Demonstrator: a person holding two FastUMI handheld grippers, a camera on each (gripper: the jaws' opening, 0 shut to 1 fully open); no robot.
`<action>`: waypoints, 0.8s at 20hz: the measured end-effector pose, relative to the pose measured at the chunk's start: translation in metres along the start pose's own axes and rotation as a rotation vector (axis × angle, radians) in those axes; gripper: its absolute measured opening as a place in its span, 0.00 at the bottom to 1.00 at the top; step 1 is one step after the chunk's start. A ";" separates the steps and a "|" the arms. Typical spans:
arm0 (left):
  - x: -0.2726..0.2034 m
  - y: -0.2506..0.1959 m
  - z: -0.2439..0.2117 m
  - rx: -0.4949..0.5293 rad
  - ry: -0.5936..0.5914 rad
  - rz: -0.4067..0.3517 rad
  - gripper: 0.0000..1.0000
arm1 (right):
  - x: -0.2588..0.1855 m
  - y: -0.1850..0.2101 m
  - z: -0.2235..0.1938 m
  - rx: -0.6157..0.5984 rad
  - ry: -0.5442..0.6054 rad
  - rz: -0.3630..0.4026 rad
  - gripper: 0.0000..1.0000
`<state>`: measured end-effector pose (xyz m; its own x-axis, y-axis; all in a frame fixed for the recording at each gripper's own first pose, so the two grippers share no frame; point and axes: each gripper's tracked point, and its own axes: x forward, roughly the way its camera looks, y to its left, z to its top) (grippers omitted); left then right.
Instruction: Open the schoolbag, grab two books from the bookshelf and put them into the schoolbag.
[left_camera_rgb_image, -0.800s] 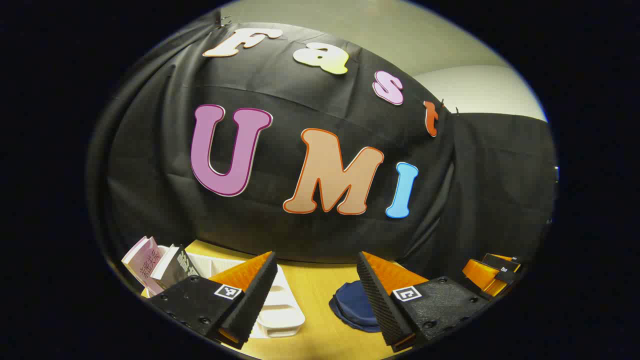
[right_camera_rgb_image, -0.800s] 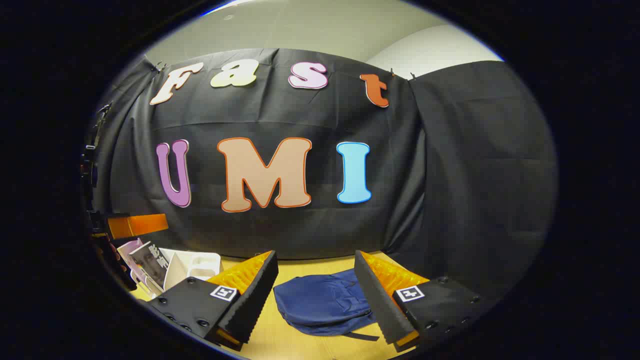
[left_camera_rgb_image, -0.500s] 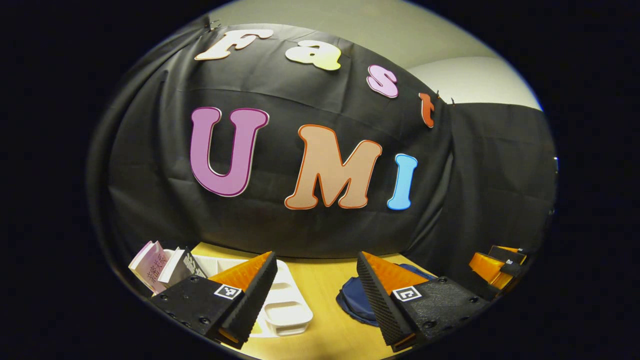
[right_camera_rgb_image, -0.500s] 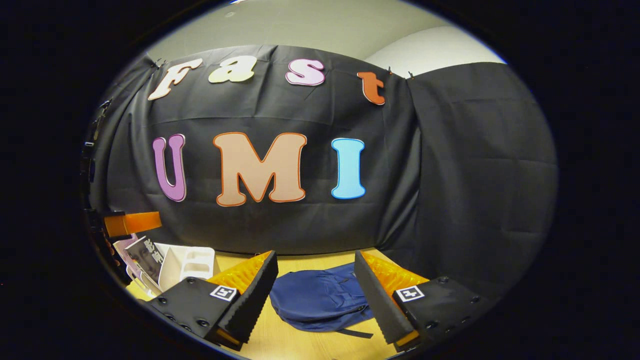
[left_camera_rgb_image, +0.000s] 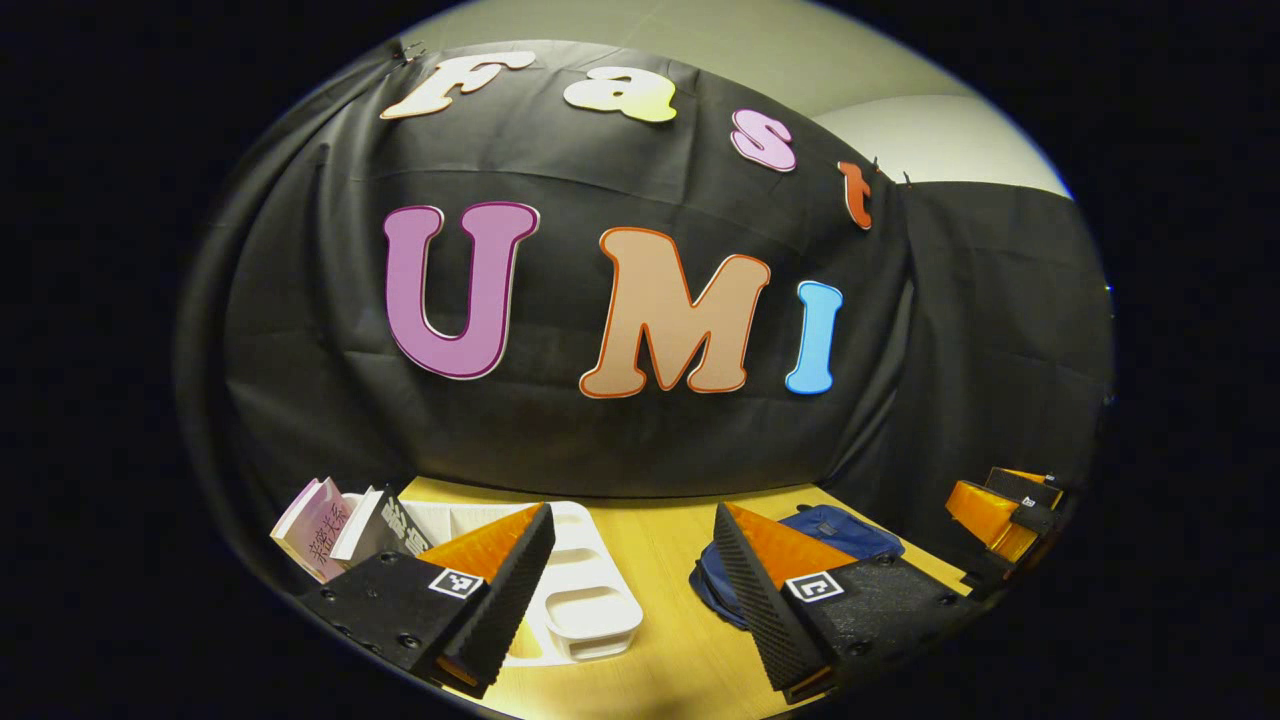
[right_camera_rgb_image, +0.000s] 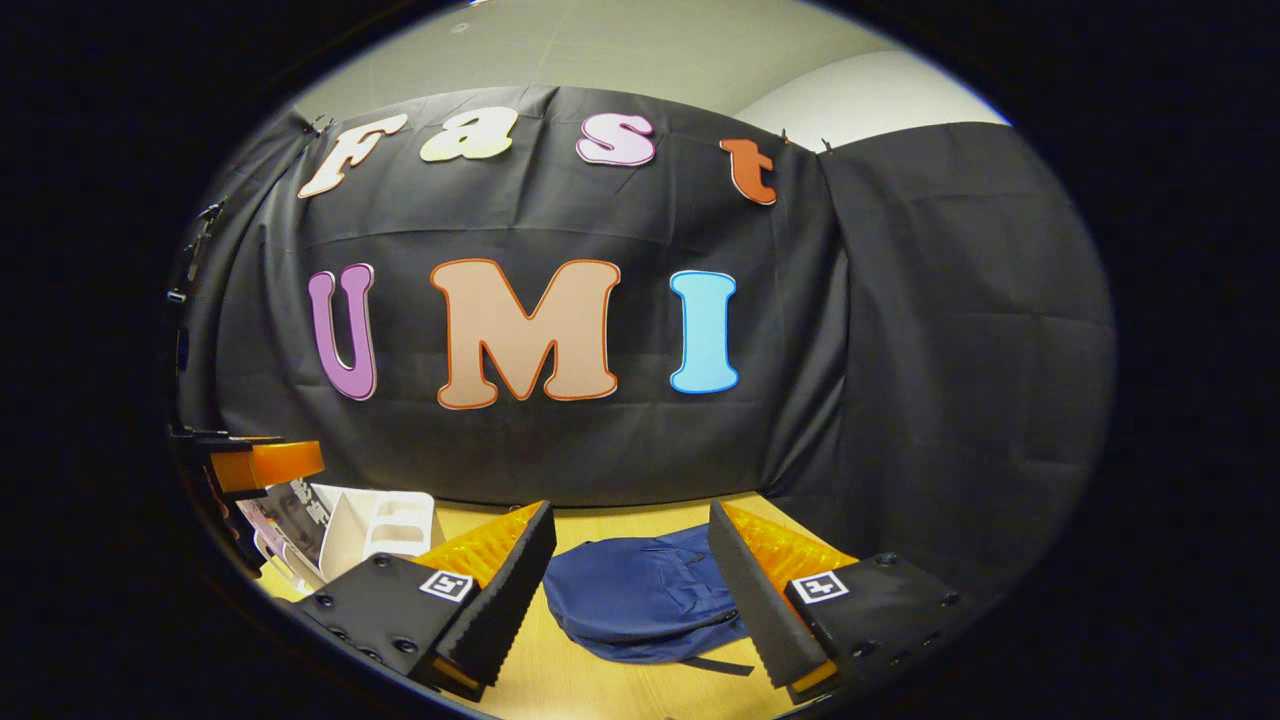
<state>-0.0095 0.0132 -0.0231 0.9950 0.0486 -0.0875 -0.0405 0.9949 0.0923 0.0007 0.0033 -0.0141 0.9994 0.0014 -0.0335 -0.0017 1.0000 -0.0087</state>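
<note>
A dark blue schoolbag lies flat on the wooden table, straight ahead of my right gripper, which stands open and empty above the near edge. In the left gripper view the schoolbag shows behind my right finger. My left gripper is open and empty too. A white bookshelf rack lies ahead-left of it, holding two leaning books, one pale pink and one dark. The right gripper view shows the rack and books at far left.
The black cloth wall closes the table at the back and right. In the left gripper view the other gripper shows at the far right edge; in the right gripper view the other gripper shows at far left, over the books.
Both cameras have tilted down a little, so more of the table, the rack and the schoolbag shows. Both grippers stay open.
</note>
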 end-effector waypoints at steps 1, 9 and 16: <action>-0.001 0.002 0.000 -0.001 0.003 0.006 0.94 | 0.001 -0.001 -0.003 -0.014 0.004 -0.004 0.94; -0.018 0.037 -0.016 0.010 0.046 0.122 0.94 | 0.020 -0.022 -0.060 -0.353 0.036 -0.068 0.99; -0.027 0.080 -0.025 0.021 0.085 0.265 0.93 | 0.045 -0.015 -0.134 -0.742 0.040 -0.027 1.00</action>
<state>-0.0416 0.0934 -0.0387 0.9385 0.3154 -0.1407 -0.2958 0.9444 0.1436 0.0415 -0.0128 -0.1493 0.9975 -0.0374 -0.0602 -0.0138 0.7307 -0.6825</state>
